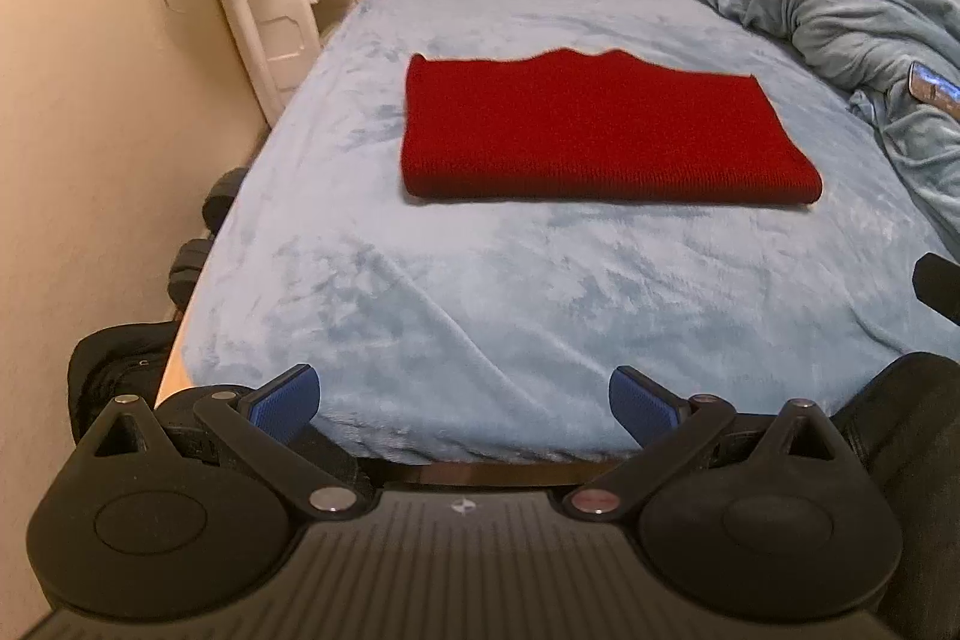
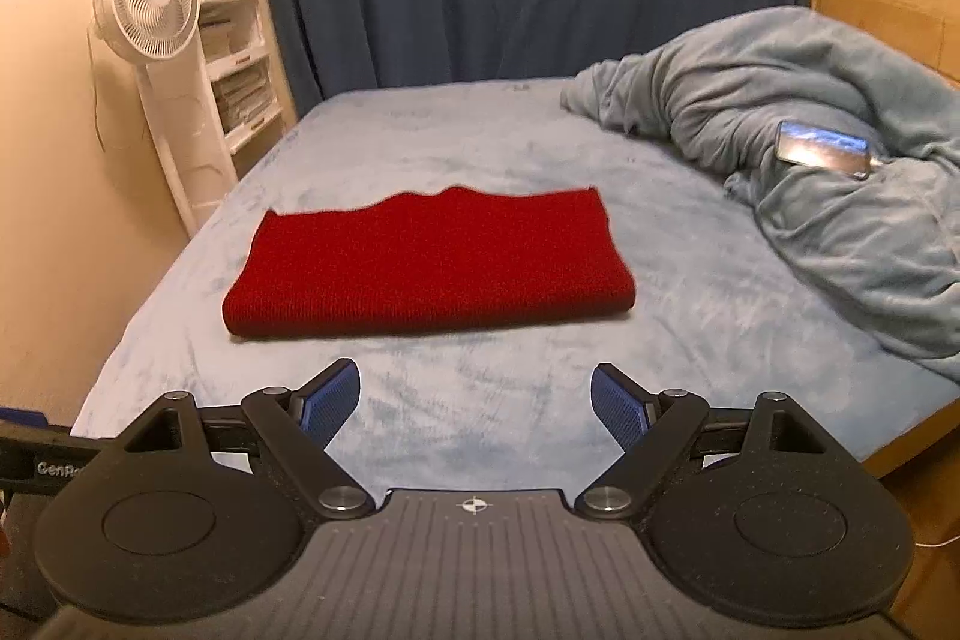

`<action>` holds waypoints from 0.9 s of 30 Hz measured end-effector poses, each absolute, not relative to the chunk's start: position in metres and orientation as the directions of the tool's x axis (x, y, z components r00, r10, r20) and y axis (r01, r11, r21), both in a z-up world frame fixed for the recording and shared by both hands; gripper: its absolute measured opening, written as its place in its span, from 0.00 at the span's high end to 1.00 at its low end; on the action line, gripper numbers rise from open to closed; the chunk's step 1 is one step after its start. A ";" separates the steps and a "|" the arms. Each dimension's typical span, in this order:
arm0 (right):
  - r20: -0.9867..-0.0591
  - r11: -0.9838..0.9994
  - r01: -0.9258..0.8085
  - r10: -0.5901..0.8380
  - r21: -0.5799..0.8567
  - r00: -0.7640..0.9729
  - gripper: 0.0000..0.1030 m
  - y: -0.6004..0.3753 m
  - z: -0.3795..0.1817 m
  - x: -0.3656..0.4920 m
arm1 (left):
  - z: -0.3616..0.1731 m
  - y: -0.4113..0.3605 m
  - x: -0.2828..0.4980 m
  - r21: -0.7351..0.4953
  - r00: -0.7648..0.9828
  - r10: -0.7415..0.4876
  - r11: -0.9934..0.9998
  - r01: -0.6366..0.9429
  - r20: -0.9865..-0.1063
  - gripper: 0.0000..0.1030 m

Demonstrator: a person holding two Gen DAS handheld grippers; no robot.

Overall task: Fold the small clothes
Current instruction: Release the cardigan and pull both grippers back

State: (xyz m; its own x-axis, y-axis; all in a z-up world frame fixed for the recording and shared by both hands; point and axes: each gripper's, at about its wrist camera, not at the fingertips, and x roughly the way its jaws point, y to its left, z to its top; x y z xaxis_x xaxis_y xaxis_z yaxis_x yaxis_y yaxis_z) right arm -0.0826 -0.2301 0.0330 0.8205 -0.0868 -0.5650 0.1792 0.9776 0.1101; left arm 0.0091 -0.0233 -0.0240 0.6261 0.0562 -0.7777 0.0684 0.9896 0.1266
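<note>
Folding looks pretty much done from where we're standing. We've got the red knit cloth (image 1: 594, 136) lying flat on the blue bed sheet (image 1: 480, 292) as a tidy rectangle, doubled over with the rounded fold on the near side and the loose edges on the far side, a bit wavy there. It sits around the middle of the bed, a little toward the left in the right wrist view.

Both claws are released and holding nothing. Our left gripper (image 1: 463, 400) hangs back over the near edge of the mattress, blue pads (image 1: 288, 397) spread wide, well apart from the cloth. Our right gripper (image 2: 475, 403) is the same deal, pads apart, near the cloth's fold but not touching it.

What's left? Our guess is maybe one more fold to halve it, or just straightening that wavy far edge. No other clothes waiting that we can see, only the crumpled blanket (image 2: 810, 148) on the right with a shiny phone-like thing (image 2: 825, 148) on it.

Writing: we can read "GenRo" on black gear (image 2: 42, 466) at the left edge, cut off. The fan (image 2: 147, 1) has a badge, too small to read.
</note>
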 end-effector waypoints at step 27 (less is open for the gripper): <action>-0.526 0.974 0.208 -0.130 0.091 0.840 0.16 -0.222 0.044 -0.100 | -0.010 -0.015 -0.001 0.114 0.655 0.045 0.991 0.063 -0.754 0.00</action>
State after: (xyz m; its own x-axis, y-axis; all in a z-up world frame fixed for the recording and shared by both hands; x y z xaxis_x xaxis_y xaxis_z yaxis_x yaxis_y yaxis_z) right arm -0.0998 -0.2217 0.0439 0.8404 -0.1298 -0.5262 0.2076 0.9739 0.0914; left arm -0.0007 -0.0149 -0.0099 0.6551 0.0448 -0.7542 0.0635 0.9914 0.1140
